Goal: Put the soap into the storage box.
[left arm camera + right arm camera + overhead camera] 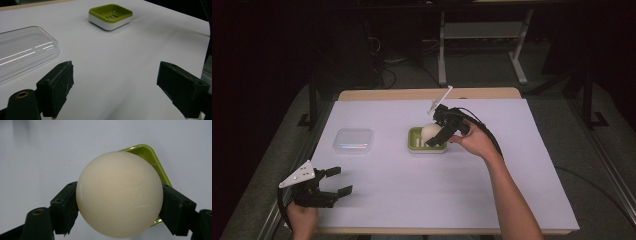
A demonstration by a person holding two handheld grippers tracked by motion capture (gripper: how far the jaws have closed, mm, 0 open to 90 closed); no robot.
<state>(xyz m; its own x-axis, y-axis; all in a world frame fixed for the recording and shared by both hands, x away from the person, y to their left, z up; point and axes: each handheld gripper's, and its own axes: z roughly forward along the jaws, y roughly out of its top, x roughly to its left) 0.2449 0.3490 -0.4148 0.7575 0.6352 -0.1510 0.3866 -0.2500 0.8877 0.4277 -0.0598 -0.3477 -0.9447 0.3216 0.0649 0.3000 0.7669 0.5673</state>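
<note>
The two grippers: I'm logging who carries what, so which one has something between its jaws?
The right gripper, over the green dish, clamps a cream ball. The left gripper stands open, apart from the clear lid.

Cream soap bar [119,195], smooth, rounded, egg-like, matte w/ a few faint scuffs, was held off the table directly above the green soap dish [414,141]. Dish: rectangular w/ rounded corners, green inner tray w/ drain slots, white base [110,23], upright on the white sheet, approx. table centre.
</note>
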